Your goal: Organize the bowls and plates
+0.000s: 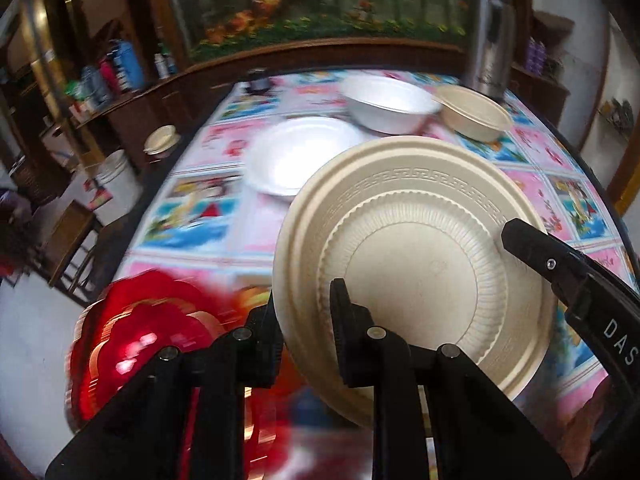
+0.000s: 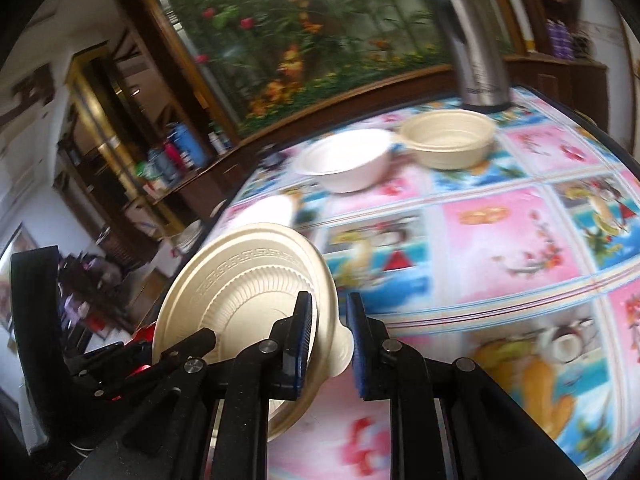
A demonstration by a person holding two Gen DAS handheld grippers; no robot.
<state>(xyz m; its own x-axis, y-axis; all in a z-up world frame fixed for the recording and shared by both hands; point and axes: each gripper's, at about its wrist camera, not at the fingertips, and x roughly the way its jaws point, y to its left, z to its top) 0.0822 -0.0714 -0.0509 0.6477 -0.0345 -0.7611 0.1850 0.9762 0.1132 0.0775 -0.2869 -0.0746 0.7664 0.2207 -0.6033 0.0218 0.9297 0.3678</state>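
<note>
Above the desk point(image 2: 500, 240), both your tools, left point(image 1: 308, 320) and right point(image 2: 328, 328), pinch the beige embossed plate point(image 1: 412, 264); land it level on the round white plate point(image 1: 296, 156) at eleven o'clock.

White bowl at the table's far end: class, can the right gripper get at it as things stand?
Probably not yet: the right gripper is shut on the beige plate, though nothing stands between it and the white bowl.

Both tools are matte black plastic with angular linkage arms pinned by round silver rivets. The left tool point(image 1: 306, 320) has ribbed black fingers. The right tool point(image 2: 329, 334) carries blue ribbed pads on its fingers, and its casing bears white letters "DAS" and a small screw.
</note>
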